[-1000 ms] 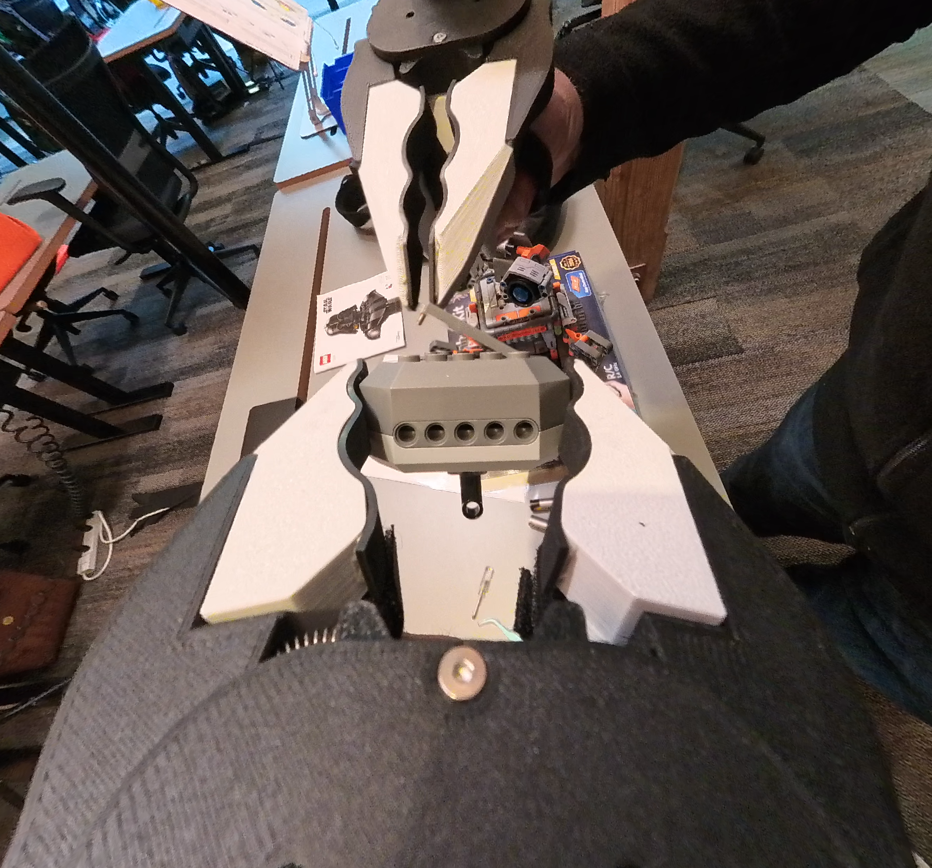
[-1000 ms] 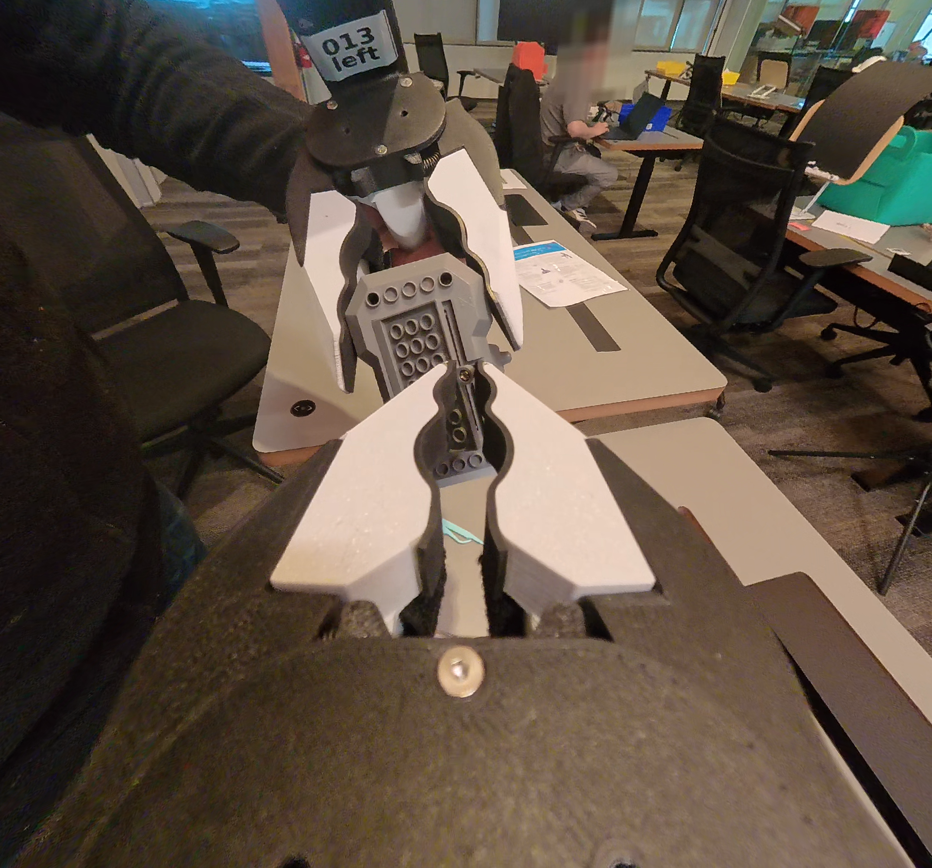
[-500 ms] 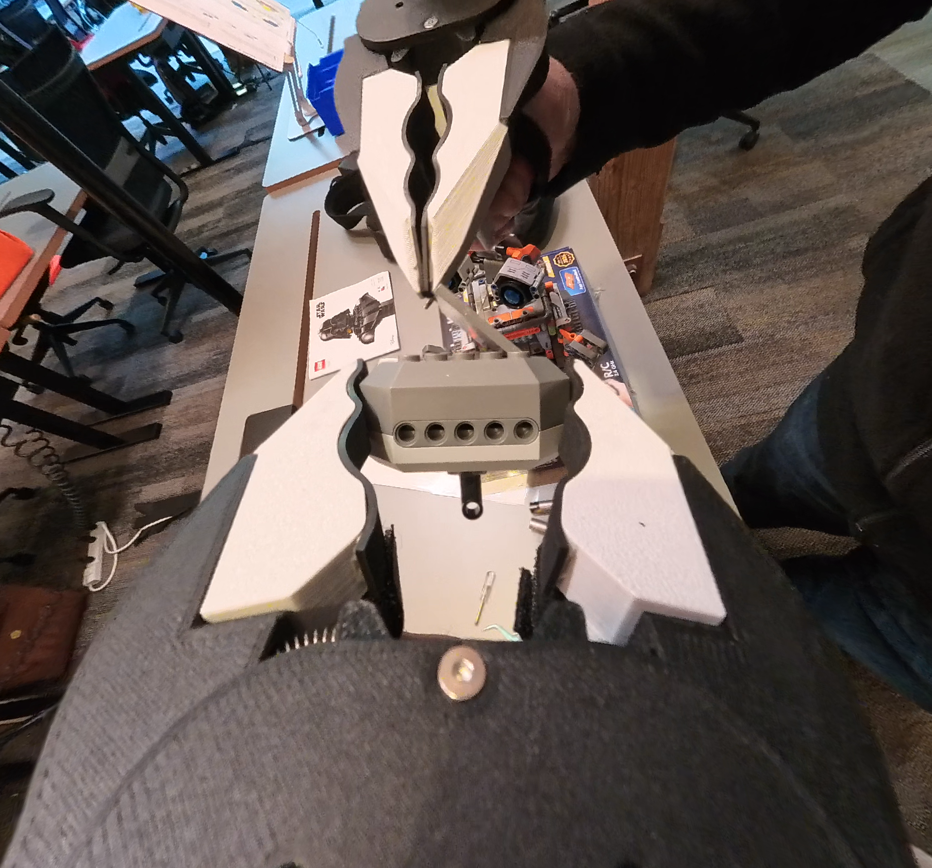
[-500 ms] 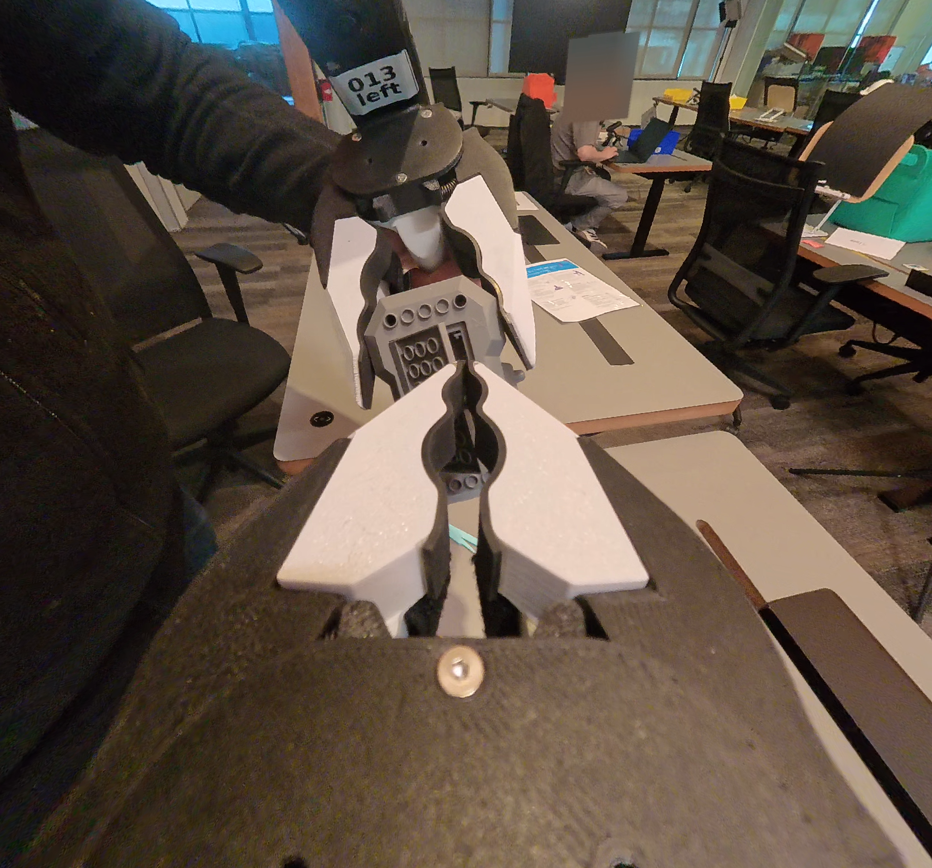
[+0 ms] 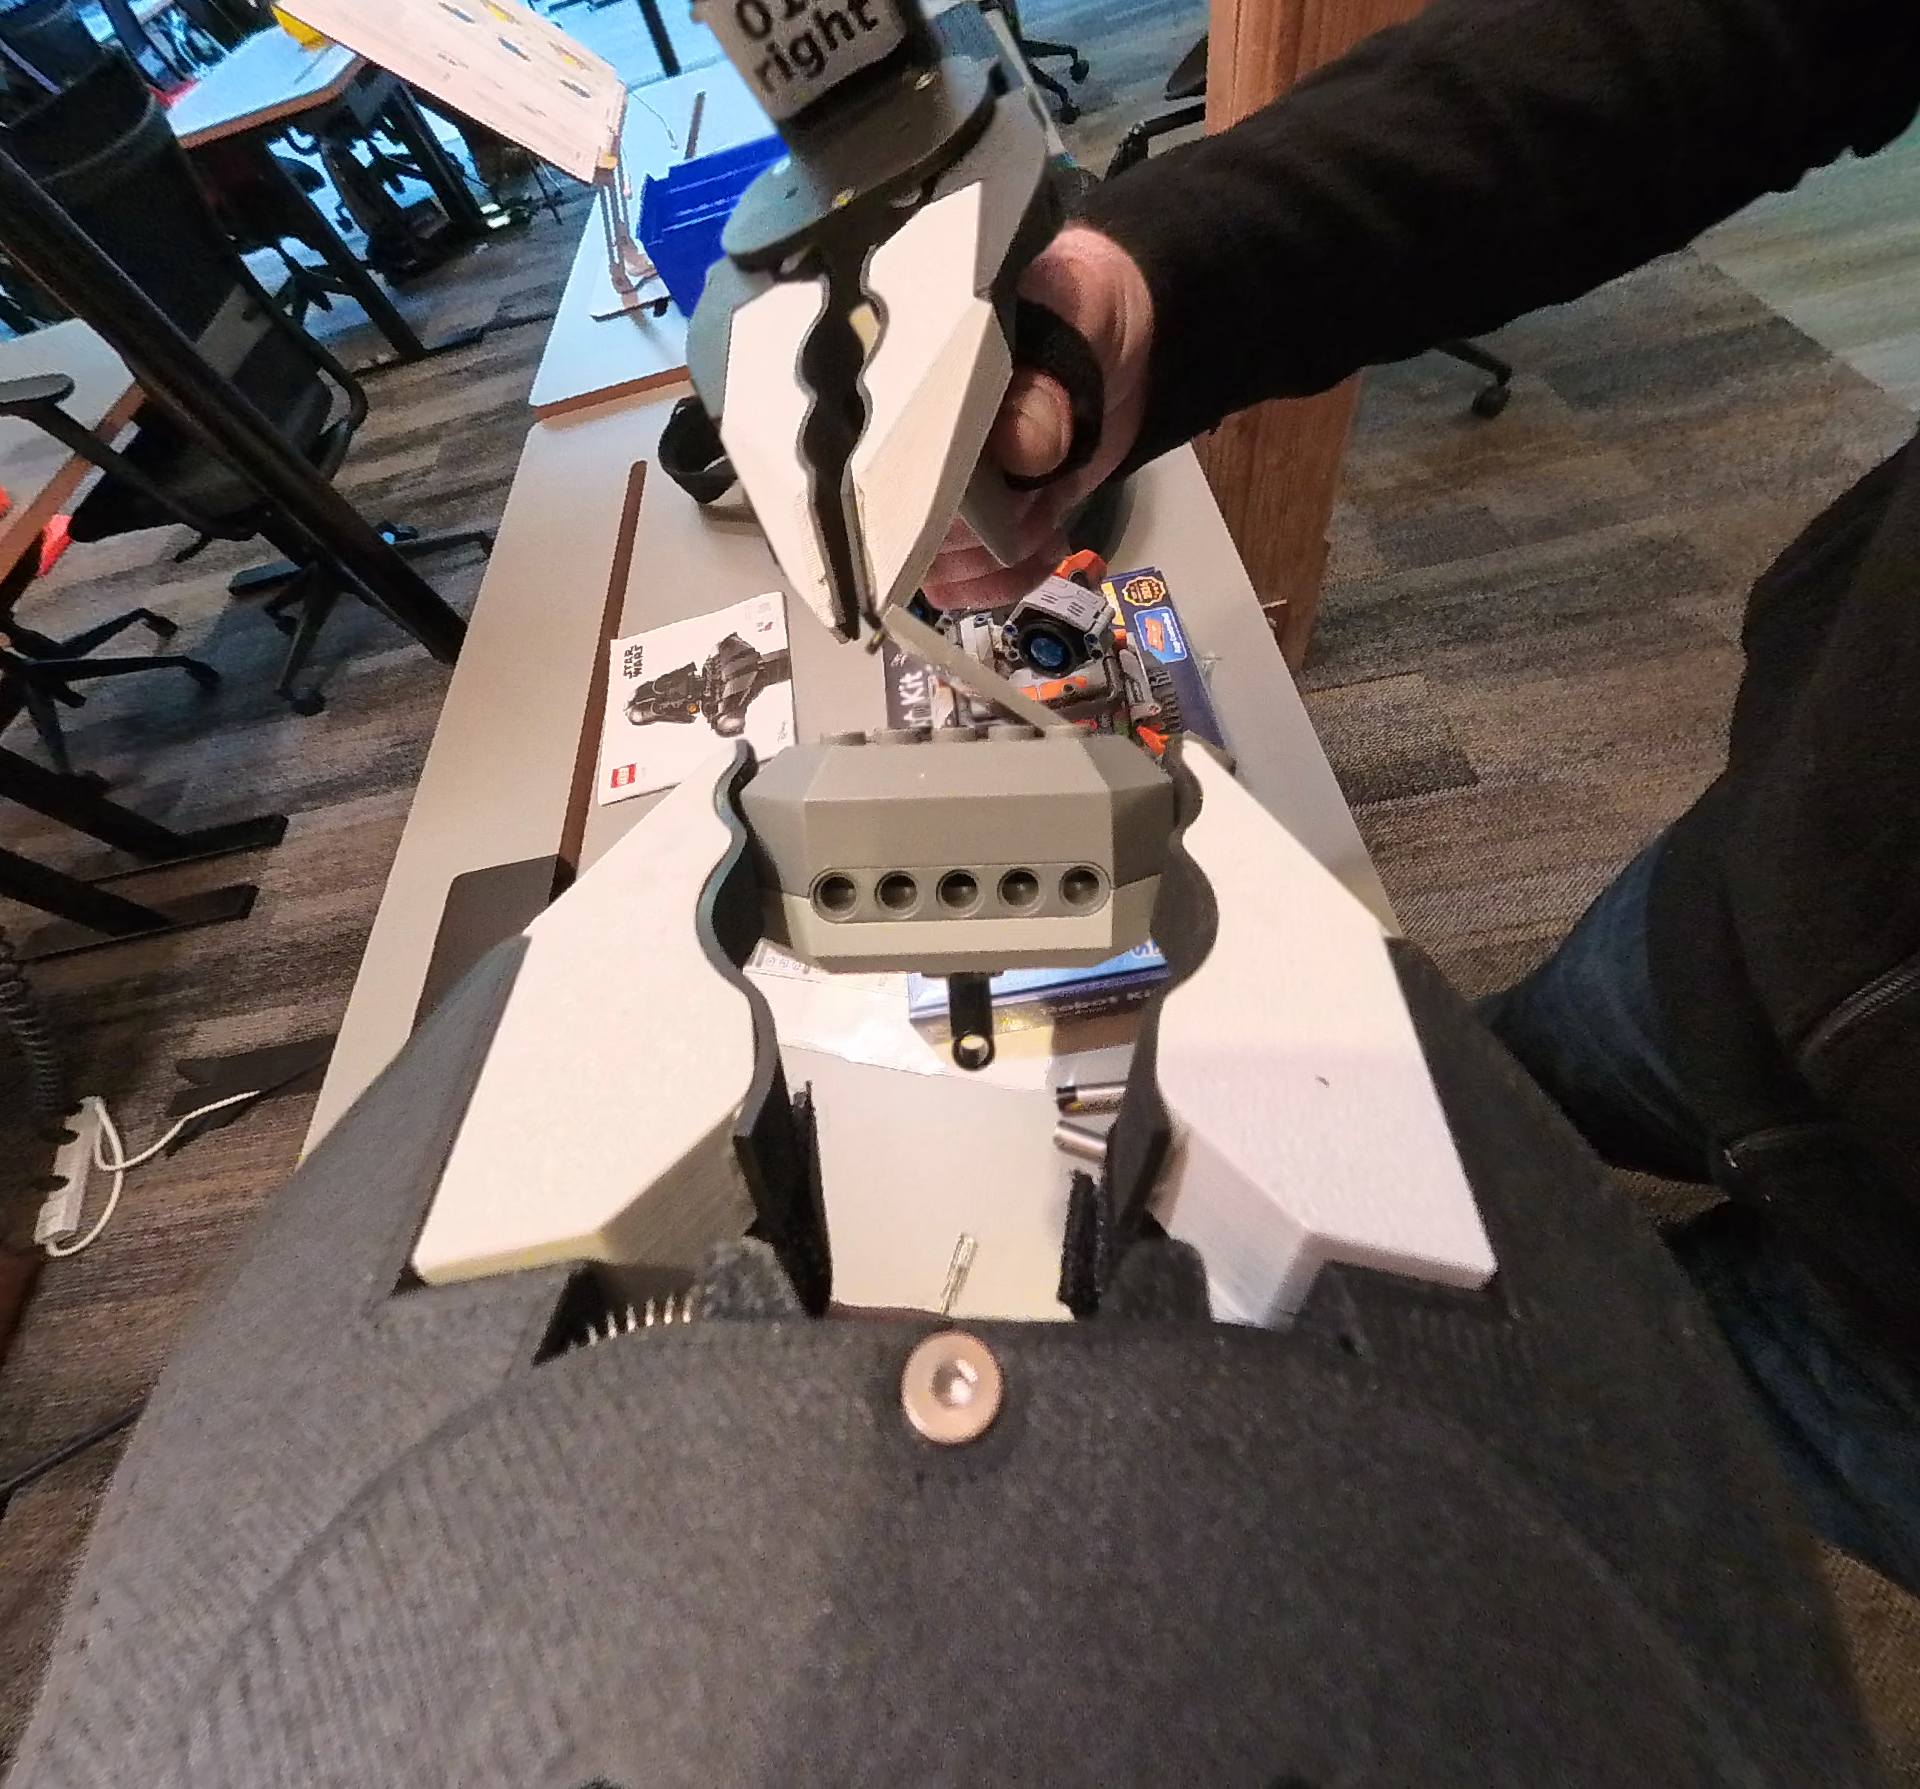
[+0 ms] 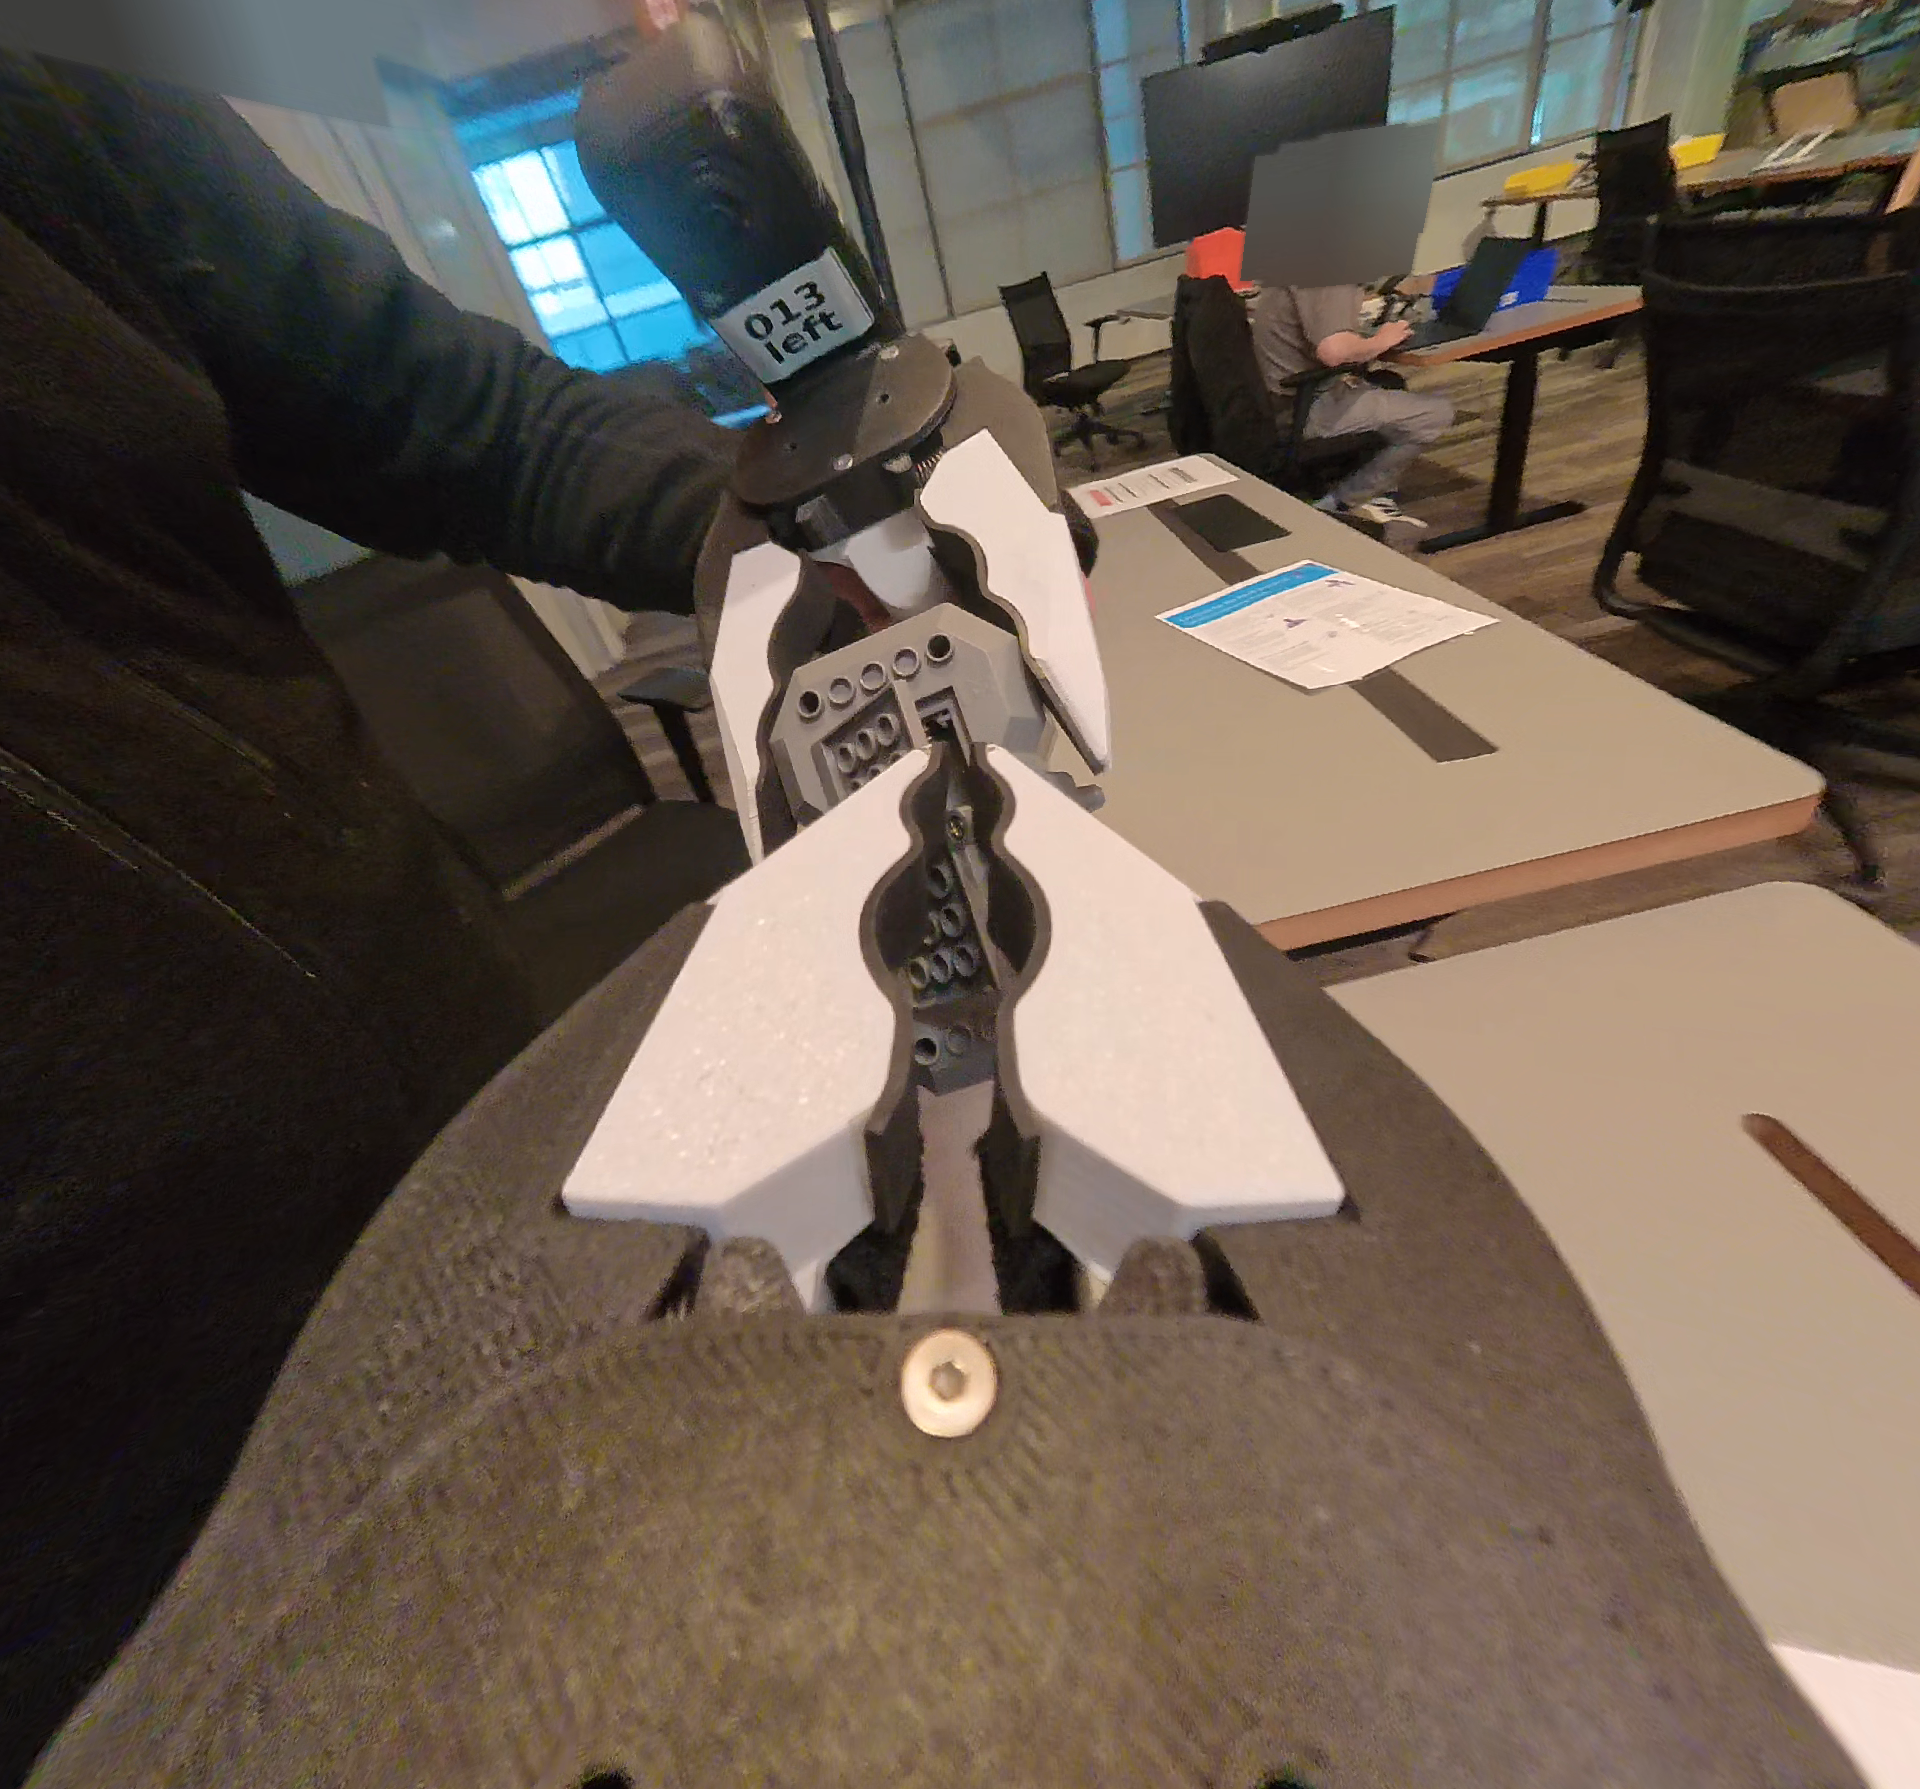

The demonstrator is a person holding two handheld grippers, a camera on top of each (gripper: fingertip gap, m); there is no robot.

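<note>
Our left gripper point(image 5: 961, 835) is clamped on a grey toy-brick battery box point(image 5: 956, 840), its two white fingers point(image 5: 623, 1012) pressing the box's short ends; the side with a row of five round holes faces the camera and a black pin with a ring end point(image 5: 968, 1017) hangs from its underside. In the right wrist view the same box point(image 6: 883, 716) shows its studded face between those fingers, held above the grey table point(image 6: 1351, 804).

Our right gripper point(image 6: 951, 804) is squeezed nearly together on a thin grey plate, the battery-box lid point(image 6: 951, 950), which runs lengthwise between its fingers. In the left wrist view this gripper point(image 5: 857, 627) comes down from above, a hand point(image 5: 1060, 368) in a black sleeve around its handle, and the lid point(image 5: 966, 685) slants from its tips to the top edge of the box, touching or almost touching it.

Below, on the grey table point(image 5: 499, 700), an instruction booklet point(image 5: 701, 695) lies toward the left edge, a small grey-and-orange brick robot point(image 5: 1049, 648) sits on a blue kit box point(image 5: 1153, 638) toward the right edge, and two batteries point(image 5: 1086, 1116) lie on the bare top near us. A blue bin point(image 5: 696, 212) stands at the far end. Farther off in the right wrist view a printed sheet point(image 6: 1325, 622) lies on the next table, and a person sits at a desk point(image 6: 1351, 368).
</note>
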